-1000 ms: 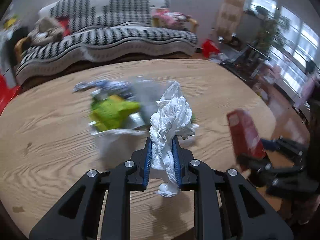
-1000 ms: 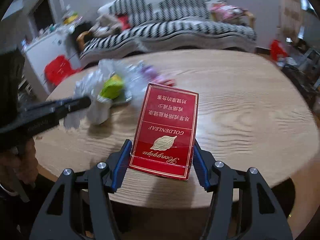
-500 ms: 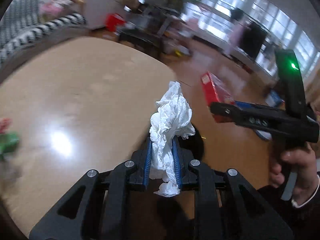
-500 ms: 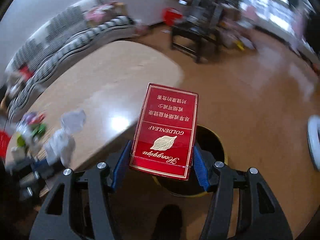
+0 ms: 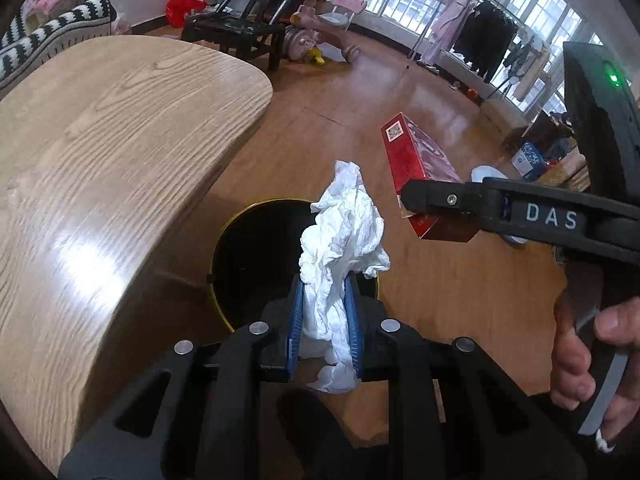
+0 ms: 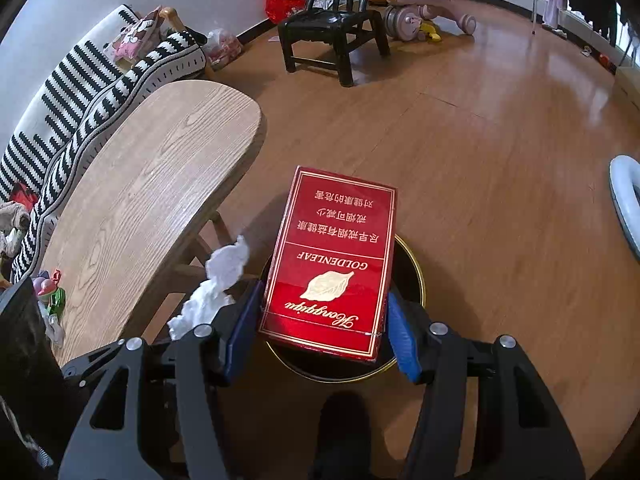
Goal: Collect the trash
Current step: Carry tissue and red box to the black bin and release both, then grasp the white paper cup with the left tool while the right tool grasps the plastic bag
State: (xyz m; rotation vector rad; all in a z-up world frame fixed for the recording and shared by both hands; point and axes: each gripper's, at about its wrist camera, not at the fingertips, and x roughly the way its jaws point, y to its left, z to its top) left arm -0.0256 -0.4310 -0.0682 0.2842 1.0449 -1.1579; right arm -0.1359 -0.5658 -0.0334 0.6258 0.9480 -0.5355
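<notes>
Both grippers have been swung away from the table [image 5: 100, 152] and are now being held above the black bin [image 5: 256, 264]. Over its opening, crumpled tissue [image 5: 340, 256] is being pinched by the left gripper [image 5: 325, 328]. Above the bin, the red cigarette box [image 6: 332, 264] is being clamped by the right gripper [image 6: 322, 336].

left tool [image 5: 323, 320]: jaws clamped, pointing down | right tool [image 6: 322, 332]: jaws clamped, just beside left

Crumpled paper tissue [image 5: 340, 240], glossy cardboard cig box [image 6: 332, 264], wood-grain table [image 5: 100, 152] w/ sheen.
</notes>
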